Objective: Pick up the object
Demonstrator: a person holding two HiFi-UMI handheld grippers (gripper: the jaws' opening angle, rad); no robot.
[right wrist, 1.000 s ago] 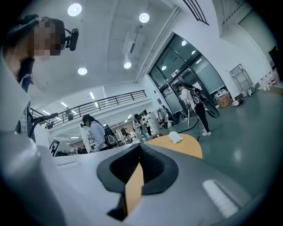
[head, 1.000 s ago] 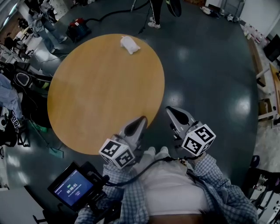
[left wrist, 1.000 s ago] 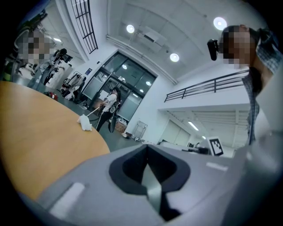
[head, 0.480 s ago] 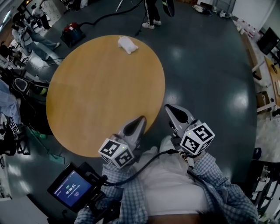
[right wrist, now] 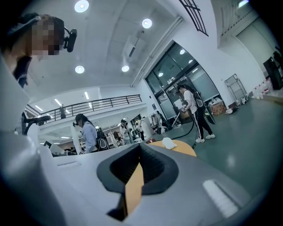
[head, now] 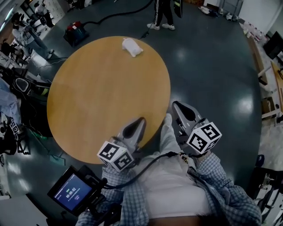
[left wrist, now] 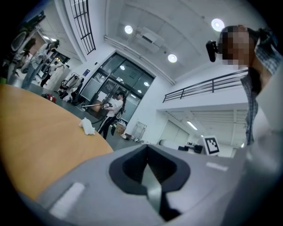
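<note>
A small white crumpled object (head: 132,47) lies near the far edge of a round wooden table (head: 101,97). It also shows small and distant in the left gripper view (left wrist: 87,126) and the right gripper view (right wrist: 169,142). My left gripper (head: 138,121) hovers over the table's near edge, jaws shut with nothing in them (left wrist: 148,156). My right gripper (head: 180,107) hangs over the dark floor just right of the table, shut and empty (right wrist: 139,152). Both are far from the object.
A person (head: 162,13) stands on the floor beyond the table by a black hose. A red machine (head: 76,30) sits at the far left, with cluttered gear (head: 17,84) along the left side. A handheld screen (head: 70,190) hangs at my lower left.
Both grippers stay shut and hardly move. My leg has stepped forward between them. The person beyond the table has walked to the right.
</note>
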